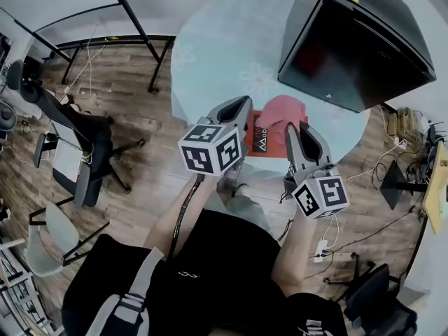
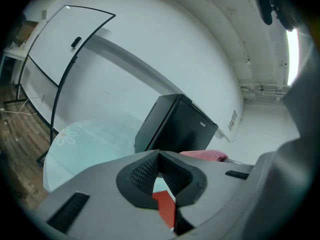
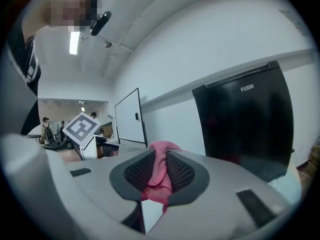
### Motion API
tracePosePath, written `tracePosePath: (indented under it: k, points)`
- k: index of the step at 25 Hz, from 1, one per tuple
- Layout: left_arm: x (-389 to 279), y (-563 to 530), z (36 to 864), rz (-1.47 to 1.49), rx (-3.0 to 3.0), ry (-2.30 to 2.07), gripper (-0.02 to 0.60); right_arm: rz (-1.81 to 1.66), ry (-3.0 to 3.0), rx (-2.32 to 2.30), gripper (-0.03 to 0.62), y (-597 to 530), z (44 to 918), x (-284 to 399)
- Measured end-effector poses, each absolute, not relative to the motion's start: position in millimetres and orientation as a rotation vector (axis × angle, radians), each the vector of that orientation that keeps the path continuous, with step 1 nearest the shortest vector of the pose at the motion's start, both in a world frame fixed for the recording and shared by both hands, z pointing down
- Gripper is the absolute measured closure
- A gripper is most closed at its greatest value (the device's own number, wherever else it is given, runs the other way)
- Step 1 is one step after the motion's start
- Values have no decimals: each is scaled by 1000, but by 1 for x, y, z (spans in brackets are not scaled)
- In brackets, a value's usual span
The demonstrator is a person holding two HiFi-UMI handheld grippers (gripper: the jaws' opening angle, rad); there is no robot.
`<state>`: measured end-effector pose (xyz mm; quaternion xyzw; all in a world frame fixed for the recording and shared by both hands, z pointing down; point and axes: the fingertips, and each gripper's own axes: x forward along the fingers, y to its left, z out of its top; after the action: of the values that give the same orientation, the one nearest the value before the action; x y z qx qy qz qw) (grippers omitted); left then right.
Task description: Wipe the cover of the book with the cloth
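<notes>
Head view: red book [image 1: 269, 144] flat on tabletop [image 1: 210, 54], pink cloth [image 1: 280, 109] draped over its far edge.
Left gripper view: left hand-held gripper [image 2: 160, 156] clenched, empty, book showing beneath.
Right gripper view: right hand-held gripper [image 3: 159, 159] pinching cloth. Cloth looks soft, limp, light; probably best held bunched.

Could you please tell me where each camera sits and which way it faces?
Head view: on the person's head, facing steeply down at the table and book; forearms, left gripper and right gripper show.
Left gripper view: on the left gripper, looking along its shut fingers toward the black cabinet.
Right gripper view: on the right gripper, along fingers clamped on the cloth.
Shared: all show black cabinet and cloth.
</notes>
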<state>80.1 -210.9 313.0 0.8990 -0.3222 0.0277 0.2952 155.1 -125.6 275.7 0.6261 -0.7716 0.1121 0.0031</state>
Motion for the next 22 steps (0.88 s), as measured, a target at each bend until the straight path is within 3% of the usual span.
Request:
tracePosePath:
  k: [6, 13, 22]
  points:
    - [87, -209, 324, 38, 2361, -947, 568, 401, -2517, 1836, 526, -144, 291, 160]
    - [49, -225, 371, 107, 2241, -1090, 569, 503, -2503, 1724, 526, -174, 333, 145]
    - [46, -242, 458, 320, 2096, -1069, 568, 689, -2366, 1560, 526, -215, 425, 126]
